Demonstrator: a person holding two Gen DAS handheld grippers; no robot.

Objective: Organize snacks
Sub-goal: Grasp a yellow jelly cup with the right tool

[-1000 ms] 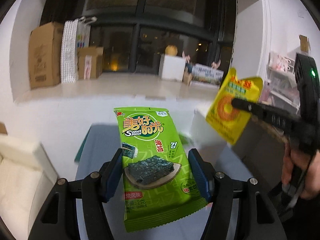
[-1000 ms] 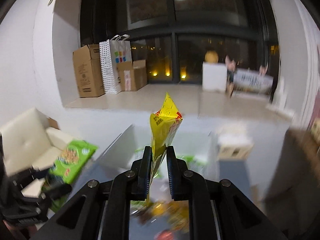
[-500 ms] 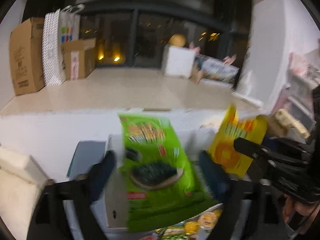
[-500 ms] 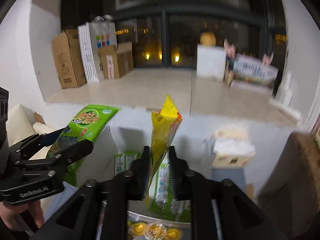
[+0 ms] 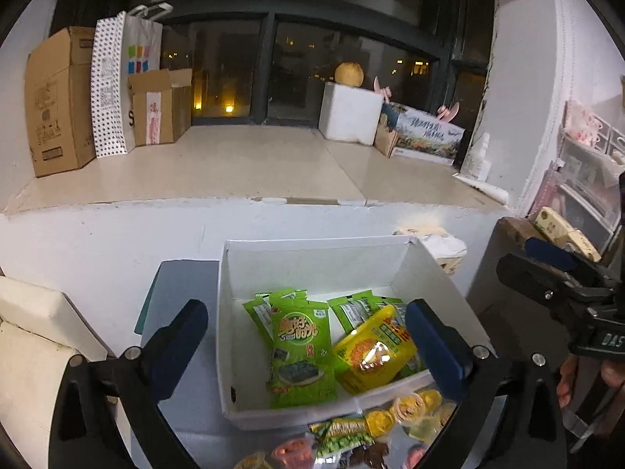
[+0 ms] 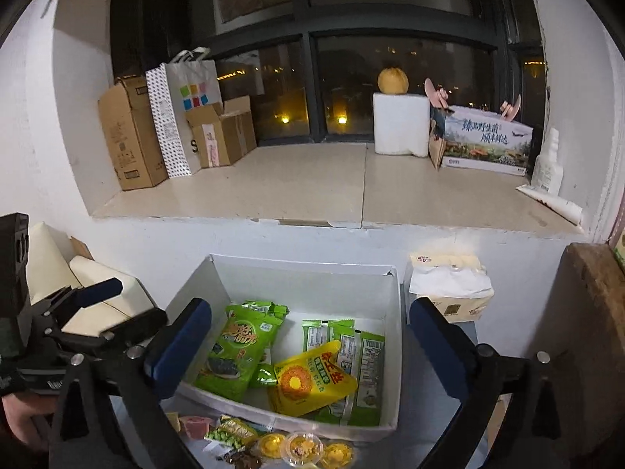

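A white open box (image 5: 242, 297) (image 6: 392, 351) holds a green seaweed packet (image 5: 300, 351) (image 6: 234, 351), a yellow snack pouch (image 5: 373, 353) (image 6: 308, 381) and several green sachets (image 6: 363, 355). My left gripper (image 5: 308, 348) is open and empty above the box front. My right gripper (image 6: 308, 348) is open and empty above the box too. The right gripper shows at the right edge of the left wrist view (image 5: 554, 273); the left gripper shows at the left of the right wrist view (image 6: 90, 308).
Loose snacks lie in front of the box: jelly cups (image 6: 300, 447) (image 5: 410, 406) and small wrapped pieces (image 5: 340, 430). A tissue pack (image 6: 449, 285) stands right of the box, a white cushion (image 5: 35, 336) left. A window ledge with cartons (image 6: 133, 136) is behind.
Both grippers opened and let go: the green seaweed packet and the yellow pouch now lie in the box. Both views tilted down toward the box.
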